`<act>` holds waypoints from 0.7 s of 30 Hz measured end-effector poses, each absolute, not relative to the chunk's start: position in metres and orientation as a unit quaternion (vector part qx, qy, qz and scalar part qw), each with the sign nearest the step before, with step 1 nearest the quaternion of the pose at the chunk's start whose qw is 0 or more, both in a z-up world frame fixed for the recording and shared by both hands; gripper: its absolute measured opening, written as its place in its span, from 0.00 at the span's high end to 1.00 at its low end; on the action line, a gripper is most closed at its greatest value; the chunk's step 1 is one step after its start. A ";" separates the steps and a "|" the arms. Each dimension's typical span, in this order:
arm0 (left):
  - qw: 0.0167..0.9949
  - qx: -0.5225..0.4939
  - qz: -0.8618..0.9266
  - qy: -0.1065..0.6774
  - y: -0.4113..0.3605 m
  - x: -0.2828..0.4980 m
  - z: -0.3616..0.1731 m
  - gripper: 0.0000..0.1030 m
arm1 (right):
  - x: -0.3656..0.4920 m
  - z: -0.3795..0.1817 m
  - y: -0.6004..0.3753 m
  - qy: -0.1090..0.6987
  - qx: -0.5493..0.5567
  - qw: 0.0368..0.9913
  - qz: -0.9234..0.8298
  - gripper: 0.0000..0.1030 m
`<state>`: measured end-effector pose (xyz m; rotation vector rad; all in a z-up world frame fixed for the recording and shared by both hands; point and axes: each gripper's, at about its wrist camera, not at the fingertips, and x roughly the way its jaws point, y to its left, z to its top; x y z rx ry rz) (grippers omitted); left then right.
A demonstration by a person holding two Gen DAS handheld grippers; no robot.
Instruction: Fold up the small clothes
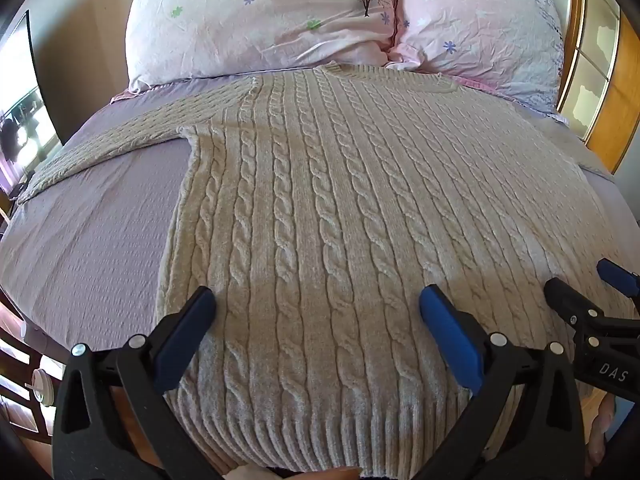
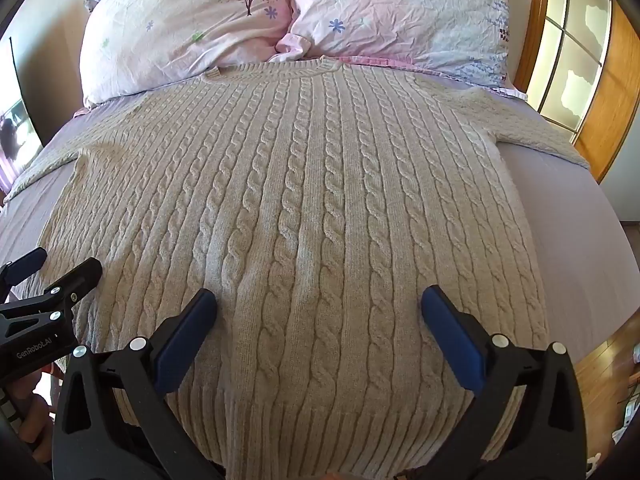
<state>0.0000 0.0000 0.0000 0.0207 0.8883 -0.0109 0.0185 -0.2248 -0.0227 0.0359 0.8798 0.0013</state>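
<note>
A beige cable-knit sweater (image 1: 320, 208) lies flat on the lilac bed, collar toward the pillows, ribbed hem nearest me. One sleeve (image 1: 104, 148) stretches out to the left; in the right wrist view the other sleeve (image 2: 532, 128) stretches right. My left gripper (image 1: 318, 300) is open and empty, its blue-padded fingers spread over the hem's left part. My right gripper (image 2: 320, 300) is open and empty over the hem's right part of the sweater (image 2: 304, 200). Each gripper shows at the edge of the other's view: the right one (image 1: 584, 284), the left one (image 2: 64, 264).
Two pink floral pillows (image 1: 260, 20) (image 2: 400, 12) lie at the head of the bed. The lilac sheet (image 1: 80, 240) shows to the left and right (image 2: 580, 248) of the sweater. A wooden-framed panel (image 2: 580, 60) stands at the right, a screen (image 1: 20, 100) at the left.
</note>
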 end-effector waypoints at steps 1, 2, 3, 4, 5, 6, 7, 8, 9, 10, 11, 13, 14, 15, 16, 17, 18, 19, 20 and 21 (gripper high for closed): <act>0.903 0.010 -0.005 0.430 0.000 0.000 0.000 0.02 | 0.019 -0.023 -0.225 0.427 0.017 0.904 0.001 0.01; 0.903 0.010 -0.005 0.430 0.000 0.000 0.000 0.02 | 0.019 -0.023 -0.225 0.427 0.017 0.904 0.001 0.01; 0.903 0.010 -0.005 0.430 0.000 0.000 0.000 0.02 | 0.019 -0.023 -0.225 0.427 0.017 0.904 0.001 0.01; 0.903 0.010 -0.005 0.430 0.000 0.000 0.000 0.02 | 0.019 -0.023 -0.225 0.427 0.017 0.904 0.001 0.01; 0.903 0.010 -0.005 0.430 0.000 0.000 0.000 0.02 | 0.019 -0.023 -0.225 0.427 0.017 0.904 0.001 0.01; 0.903 0.010 -0.005 0.430 0.000 0.000 0.000 0.02 | 0.019 -0.023 -0.225 0.427 0.017 0.904 0.001 0.01; 0.903 0.010 -0.005 0.430 0.000 0.000 0.000 0.02 | 0.019 -0.023 -0.225 0.427 0.017 0.904 0.001 0.01; 0.903 0.010 -0.005 0.430 0.000 0.000 0.000 0.02 | 0.019 -0.023 -0.225 0.428 0.017 0.904 0.001 0.01; 0.903 0.010 -0.005 0.430 0.000 0.000 0.000 0.02 | 0.019 -0.023 -0.225 0.428 0.017 0.904 0.001 0.01; 0.903 0.010 -0.005 0.430 0.000 0.000 0.000 0.02 | 0.019 -0.023 -0.225 0.428 0.017 0.904 0.001 0.01; 0.903 0.010 -0.005 0.430 0.000 0.000 0.000 0.02 | 0.019 -0.023 -0.225 0.428 0.017 0.904 0.000 0.01; 0.903 0.010 -0.005 0.430 0.000 0.000 0.000 0.02 | 0.019 -0.023 -0.225 0.428 0.017 0.904 0.001 0.01; 0.903 0.010 -0.005 0.430 0.000 0.000 0.000 0.02 | 0.019 -0.023 -0.225 0.428 0.017 0.904 0.001 0.01; 0.903 0.010 -0.005 0.430 0.000 0.000 0.000 0.02 | 0.019 -0.023 -0.225 0.428 0.017 0.903 0.000 0.01; 0.903 0.010 -0.005 0.430 0.000 0.000 0.000 0.02 | 0.019 -0.023 -0.225 0.428 0.017 0.903 0.000 0.01; 0.903 0.010 -0.005 0.430 0.000 0.000 0.000 0.02 | 0.019 -0.023 -0.225 0.428 0.017 0.903 0.001 0.01; 0.903 0.010 -0.005 0.430 0.000 0.000 0.000 0.02 | 0.019 -0.023 -0.225 0.429 0.017 0.903 0.000 0.01; 0.903 0.010 -0.005 0.430 0.000 0.000 0.000 0.02 | 0.019 -0.023 -0.225 0.429 0.017 0.903 0.000 0.01; 0.903 0.010 -0.005 0.430 0.000 0.000 0.000 0.02 | 0.019 -0.023 -0.225 0.429 0.017 0.903 0.000 0.01; 0.903 0.010 -0.005 0.430 0.000 0.000 0.000 0.02 | 0.019 -0.023 -0.225 0.429 0.017 0.903 0.000 0.01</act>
